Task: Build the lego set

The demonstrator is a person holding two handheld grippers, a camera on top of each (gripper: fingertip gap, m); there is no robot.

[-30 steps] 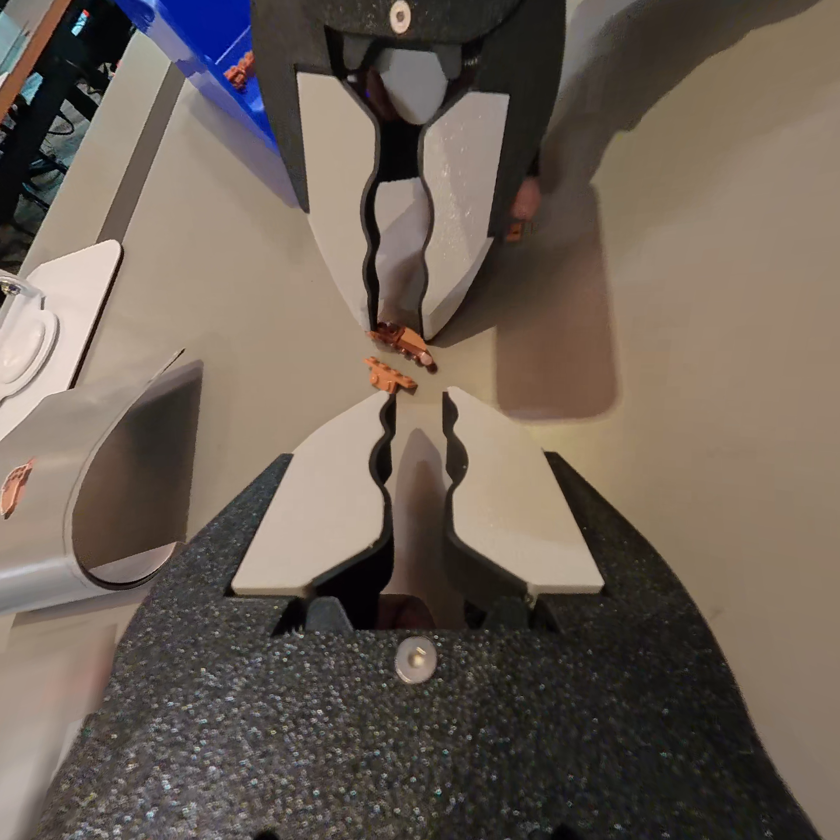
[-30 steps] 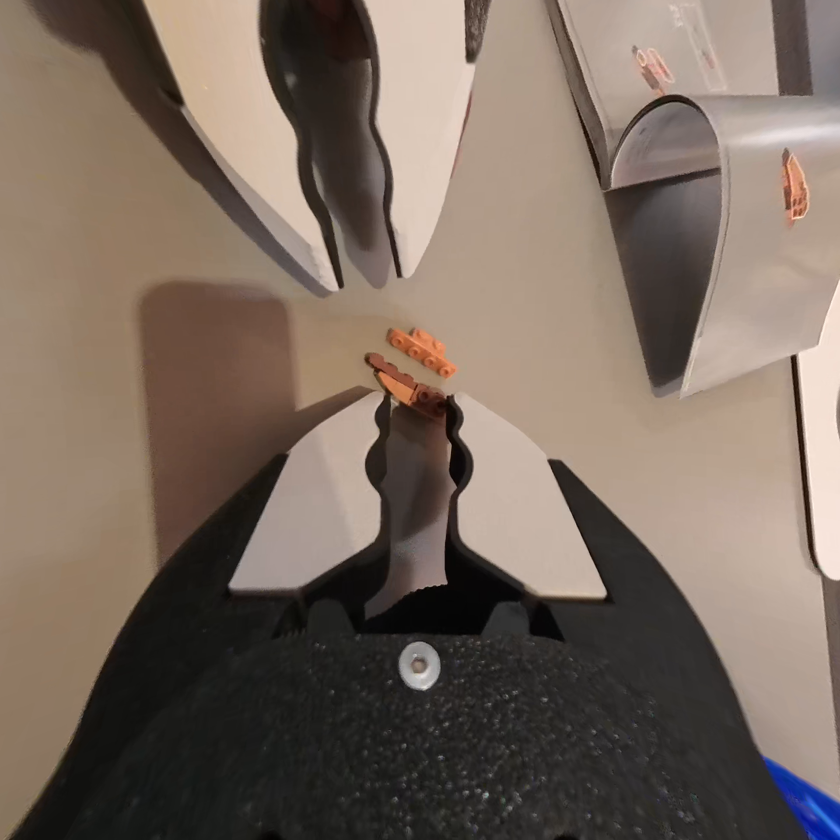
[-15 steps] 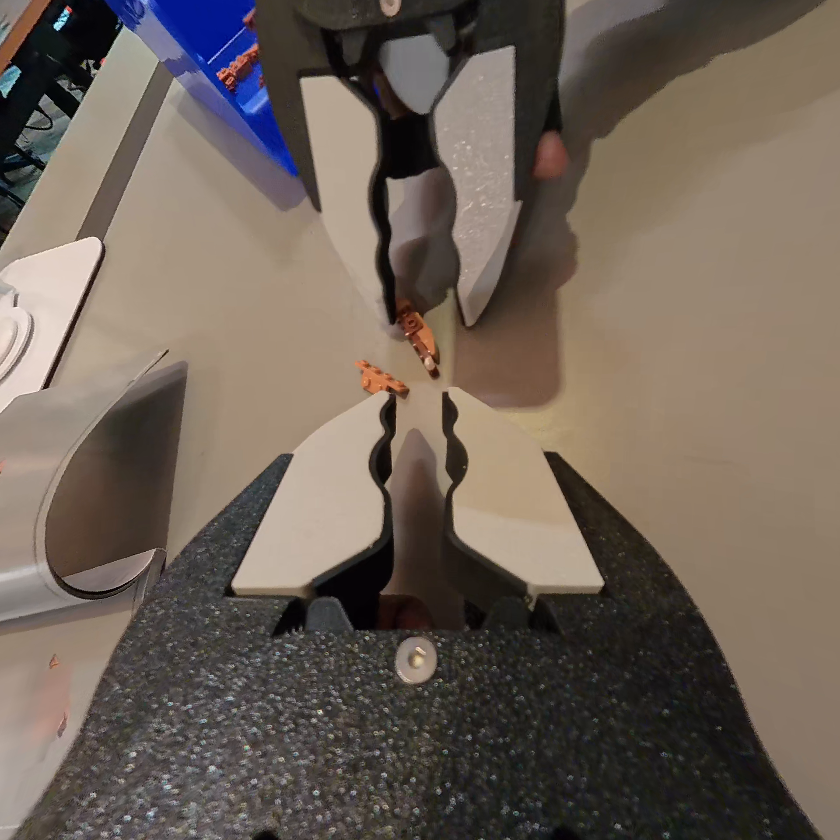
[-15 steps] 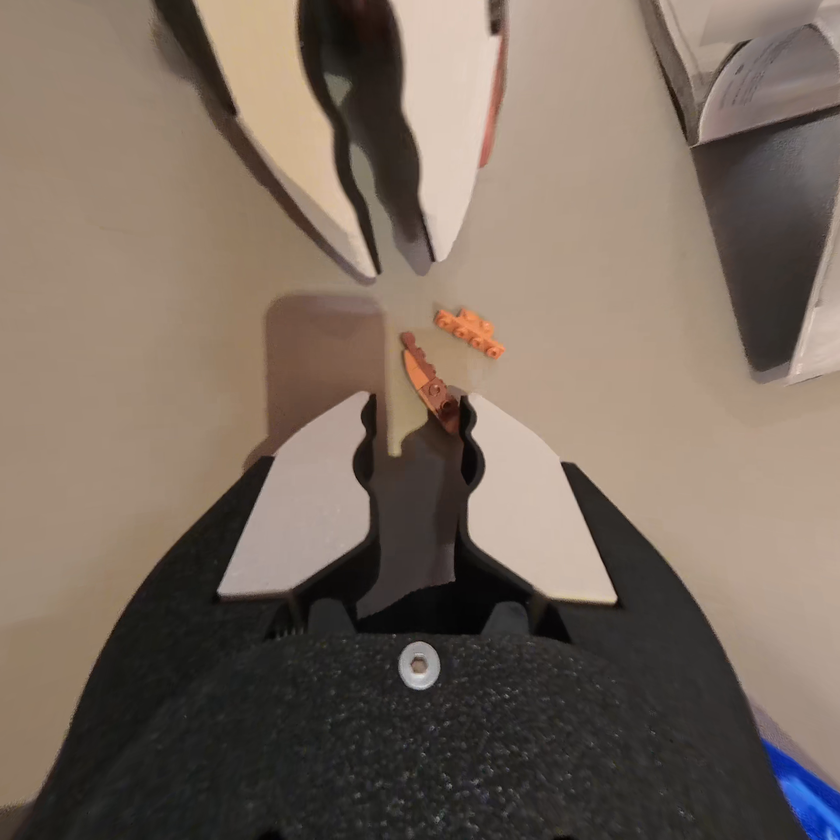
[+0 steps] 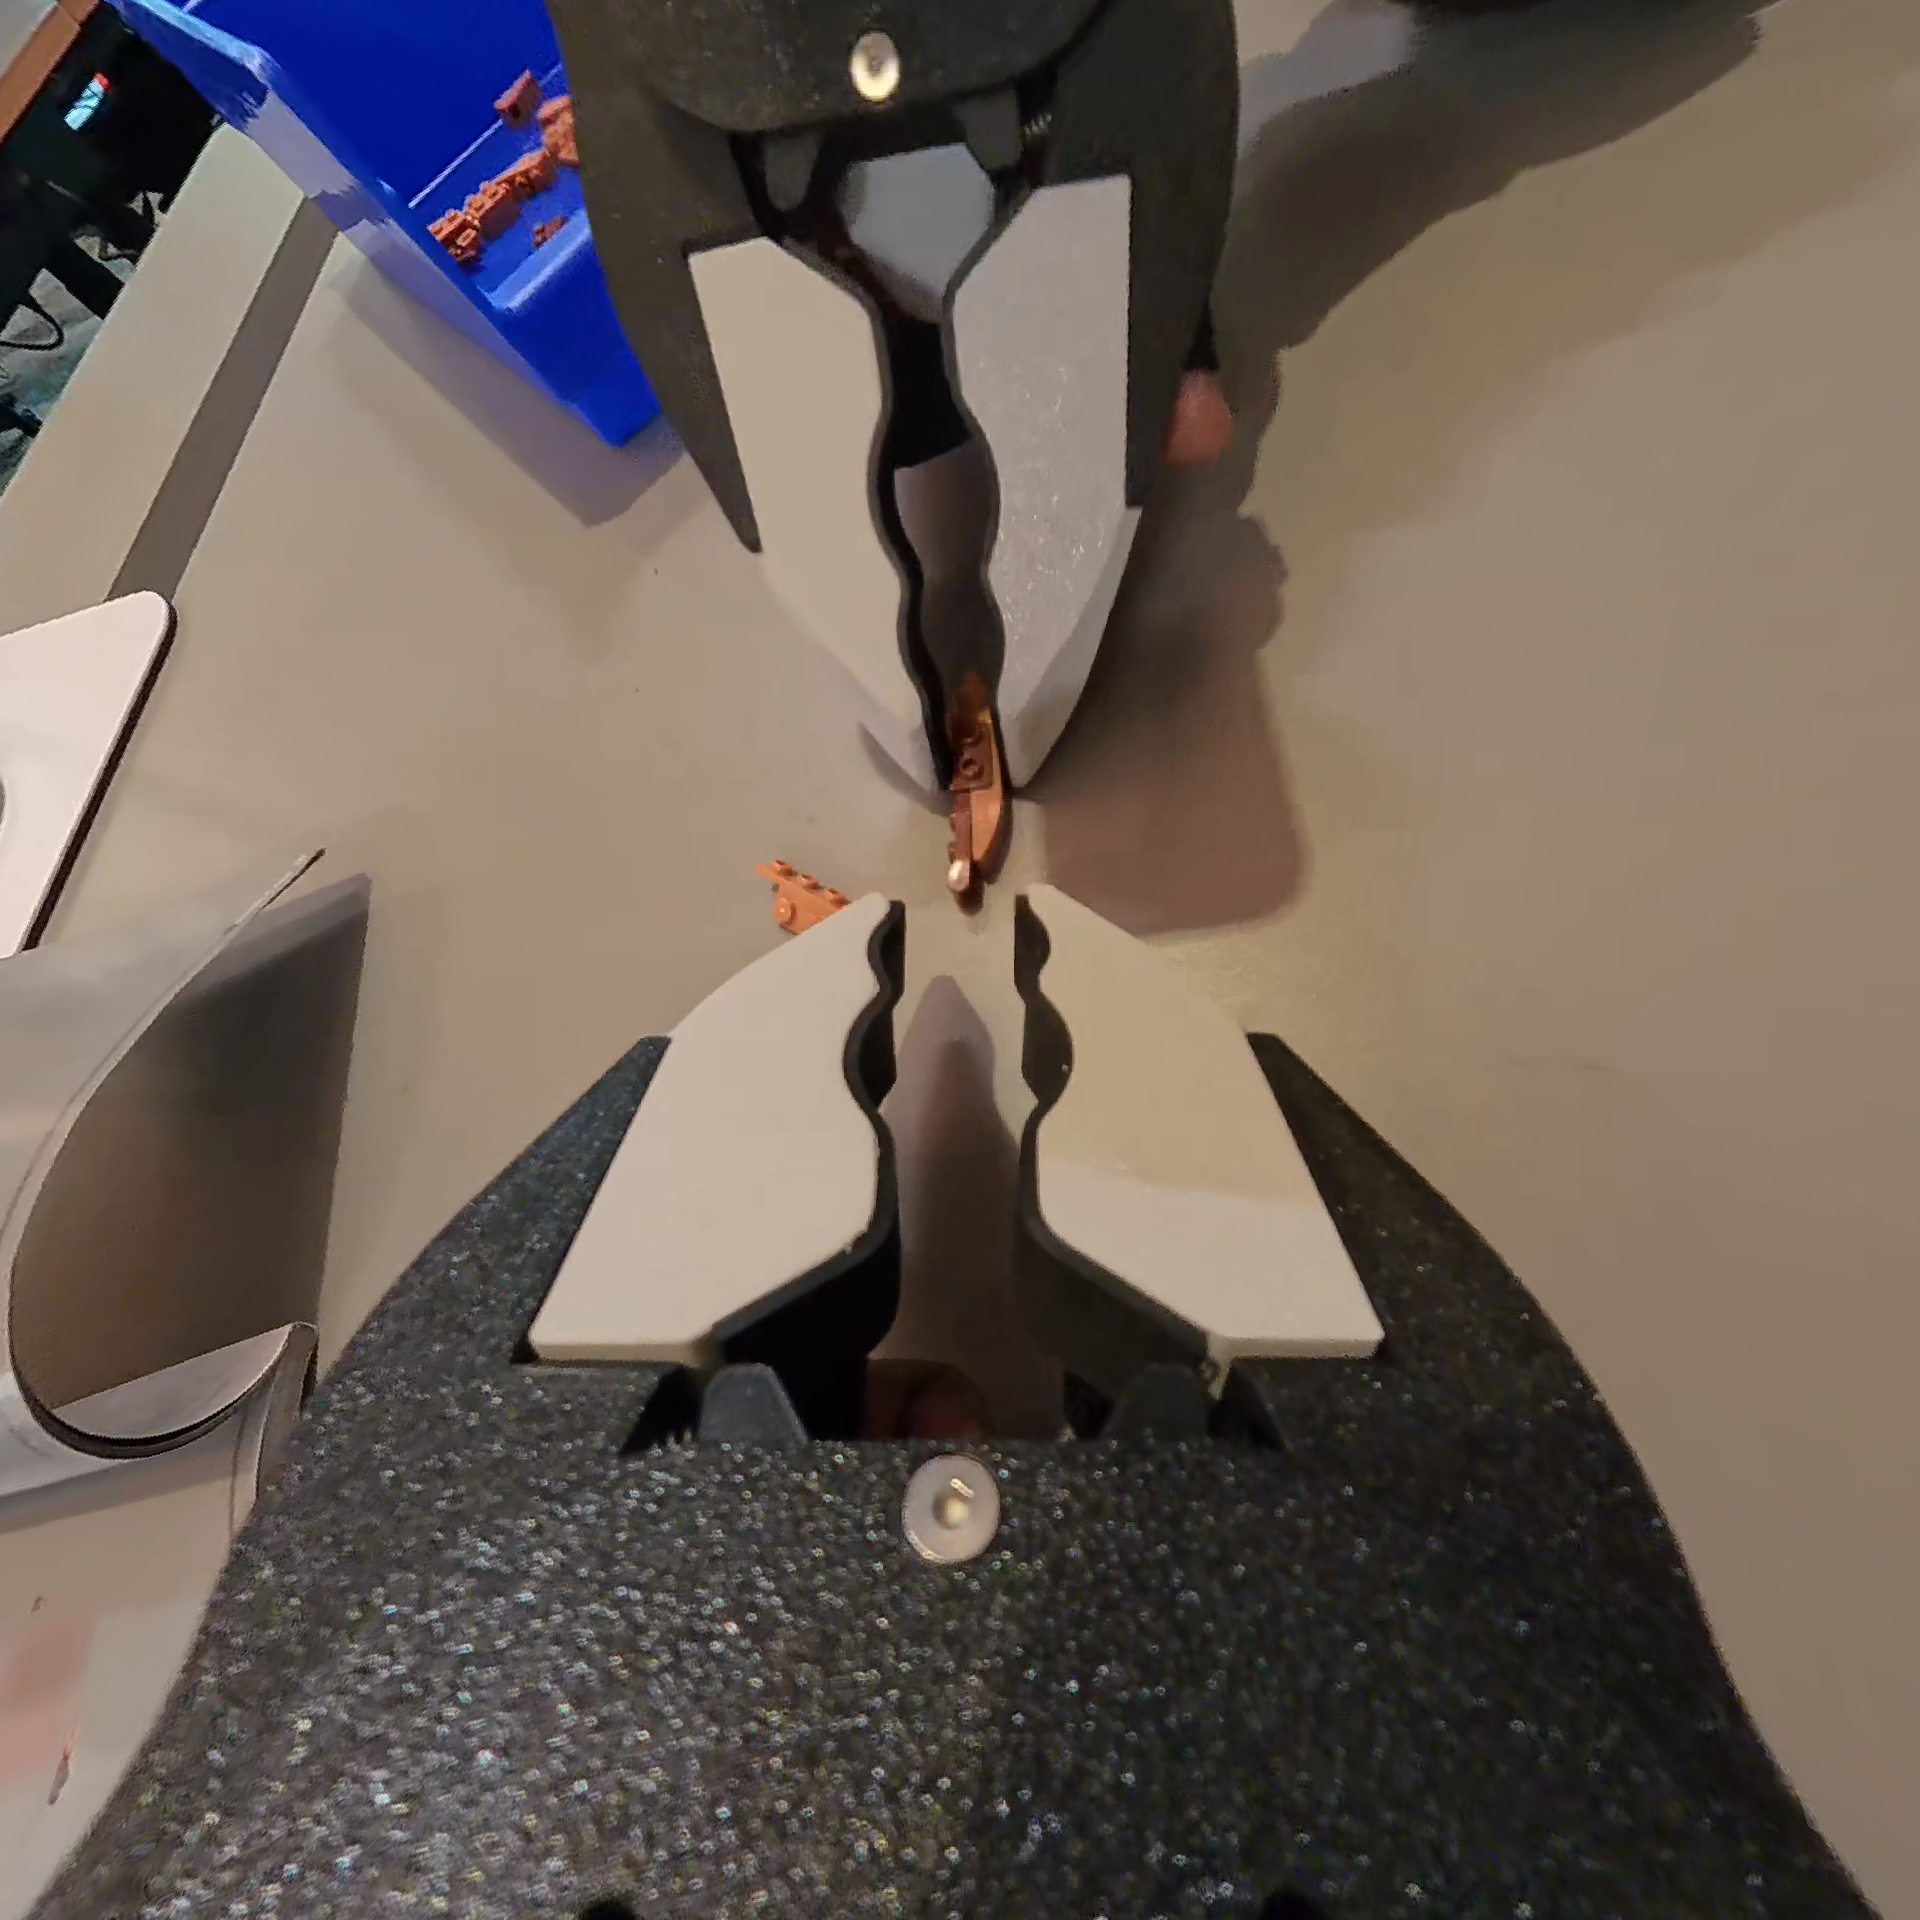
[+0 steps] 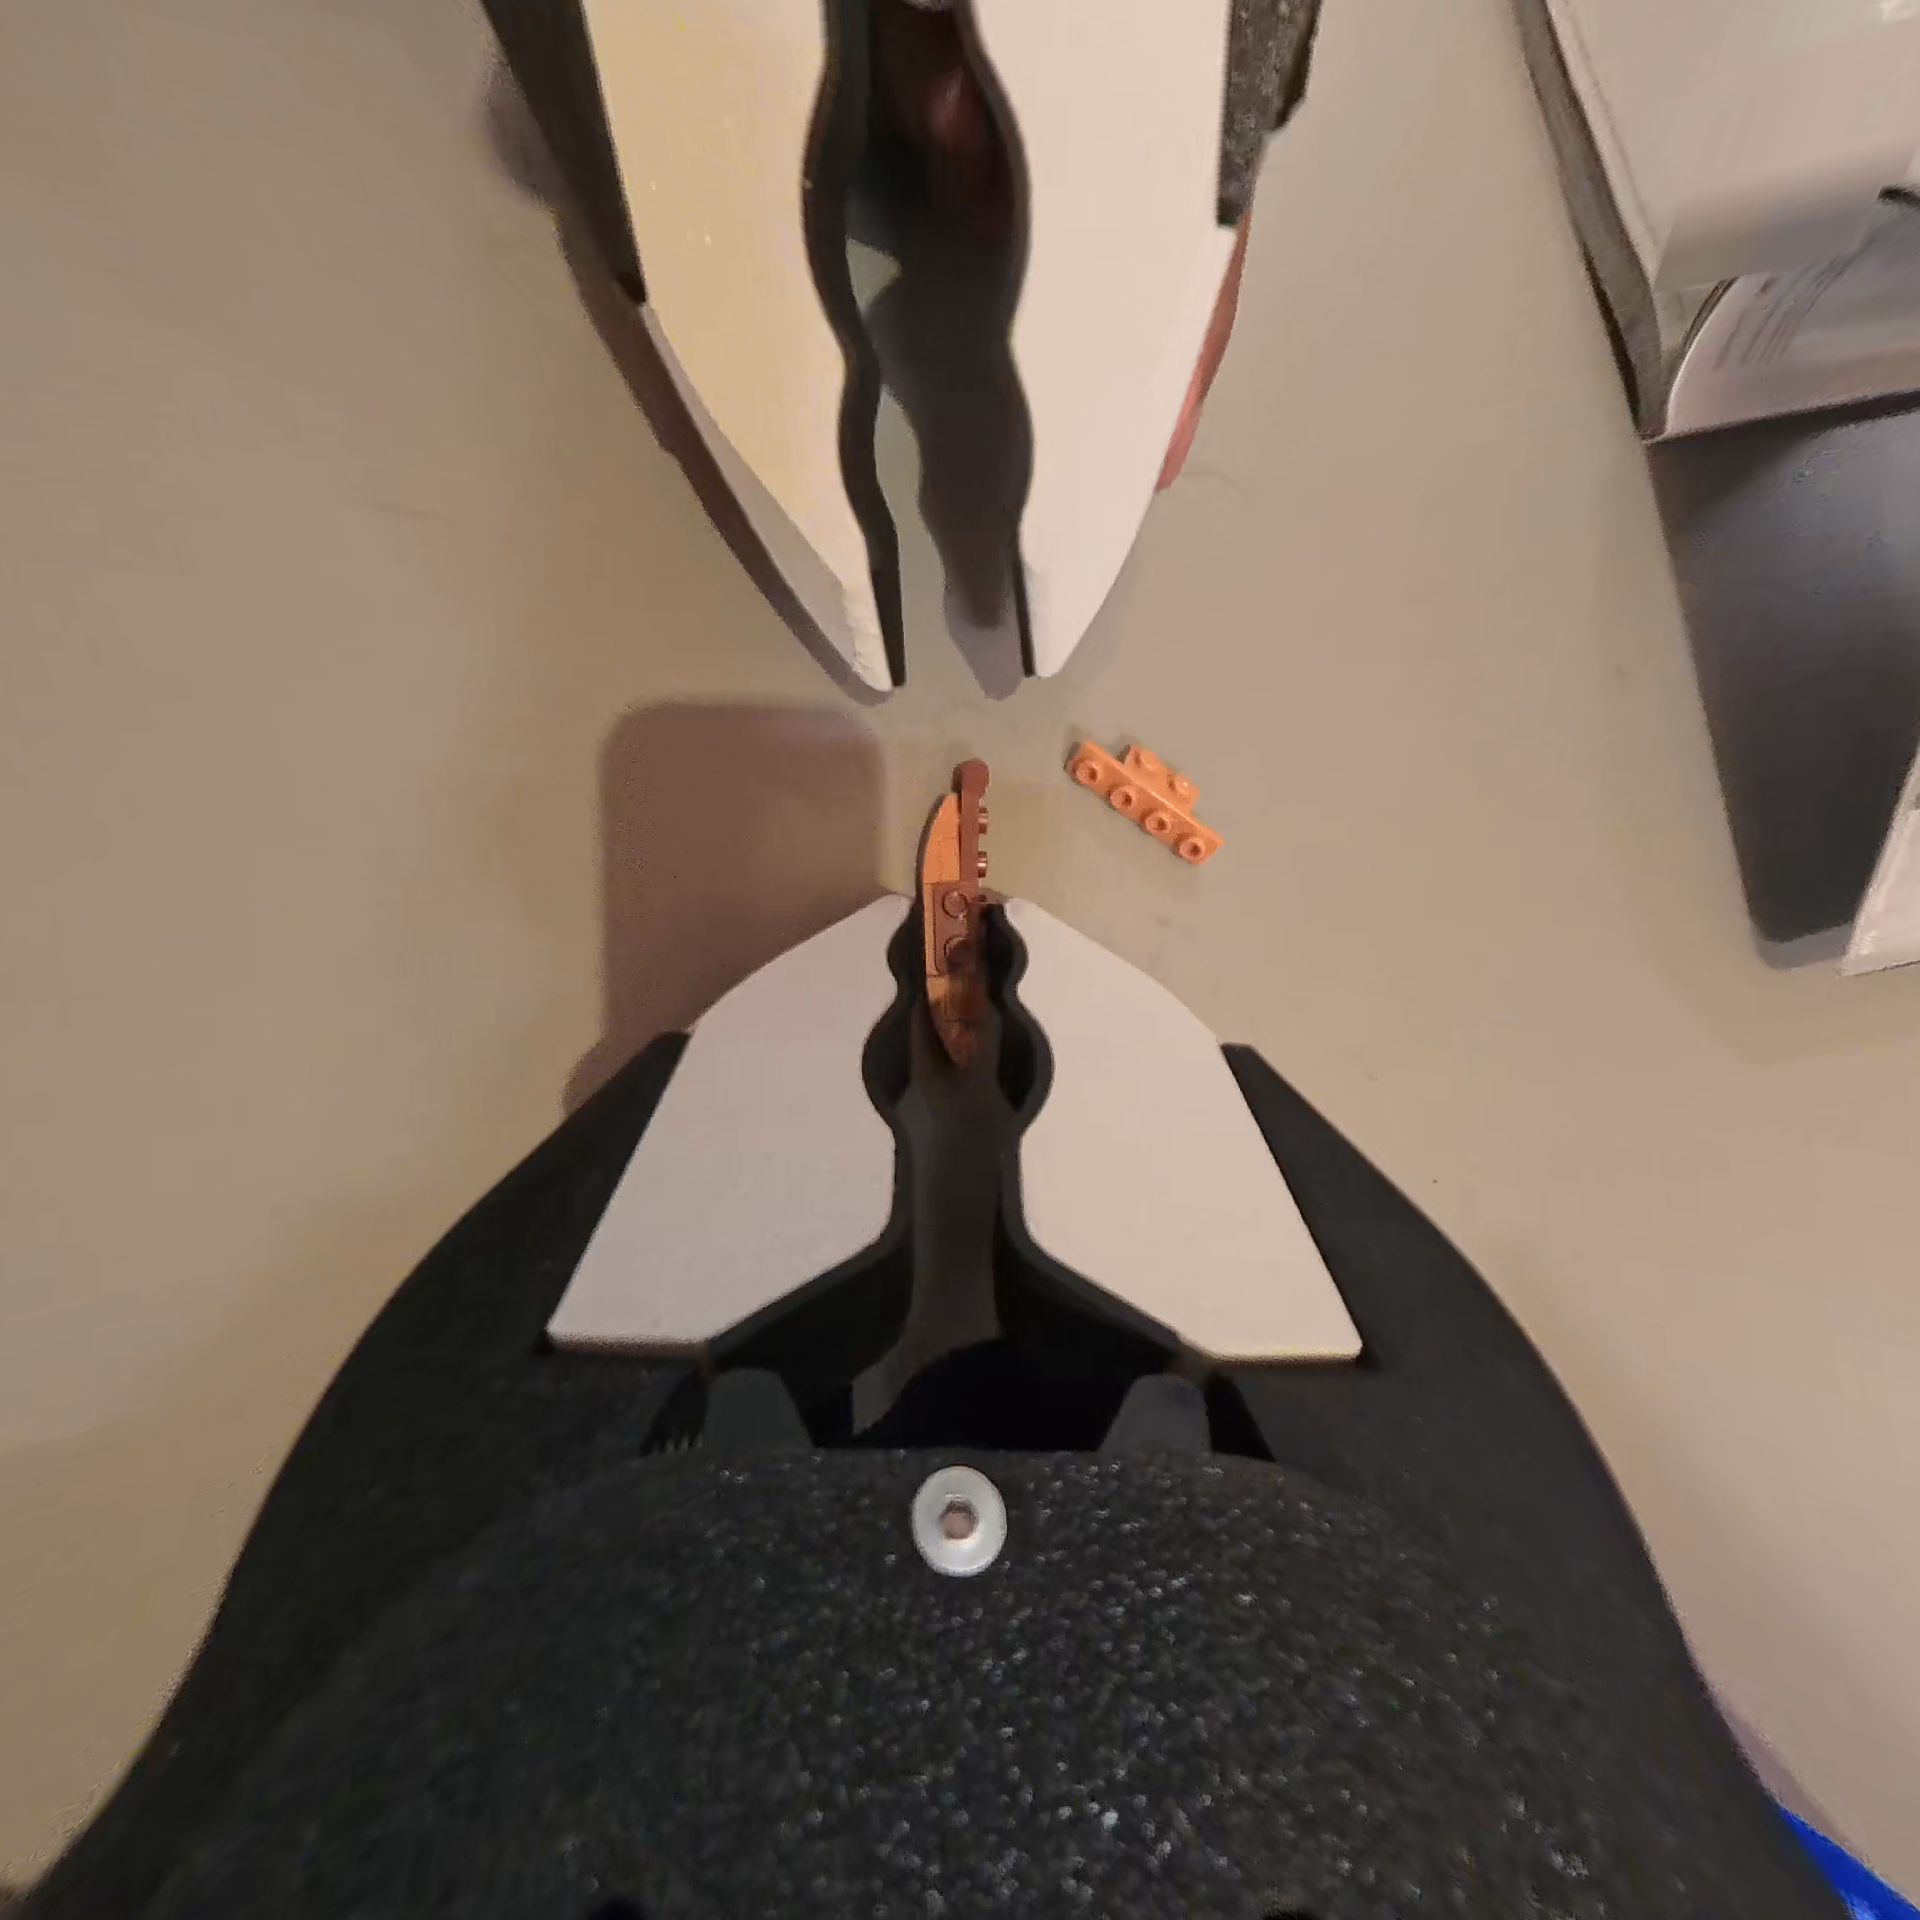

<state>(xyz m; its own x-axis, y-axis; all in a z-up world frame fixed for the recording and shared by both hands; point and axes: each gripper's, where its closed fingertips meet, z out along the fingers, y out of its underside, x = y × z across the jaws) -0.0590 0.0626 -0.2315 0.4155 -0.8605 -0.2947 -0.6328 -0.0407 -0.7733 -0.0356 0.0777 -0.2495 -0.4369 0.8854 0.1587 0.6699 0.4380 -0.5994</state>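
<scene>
My right gripper point(image 6: 954, 906) is shut on a small brown lego assembly point(image 6: 958, 862), held on edge, its front end sticking out past the tips just above the beige table. In the left wrist view the right gripper point(image 5: 979, 781) comes in from the top with the same assembly point(image 5: 977, 810). My left gripper point(image 5: 958, 902) faces it tip to tip, a little apart, jaws slightly parted and empty; it shows at the top of the right wrist view point(image 6: 961, 673). An orange lego plate point(image 6: 1143, 800) lies flat on the table beside both tips, partly hidden behind my left finger point(image 5: 800, 896).
A blue bin point(image 5: 582, 343) with several brown lego pieces stands at the far left. A curled instruction booklet point(image 5: 177, 1122) lies to the left, also seen in the right wrist view point(image 6: 1787, 582). A white board point(image 5: 73, 727) lies beyond it. Left tips to right tips: about 4 centimetres.
My right gripper closed on the brown assembly, which was leaning against one finger, and turned it on edge in line with the fingers. My left gripper stayed open and hardly moved.
</scene>
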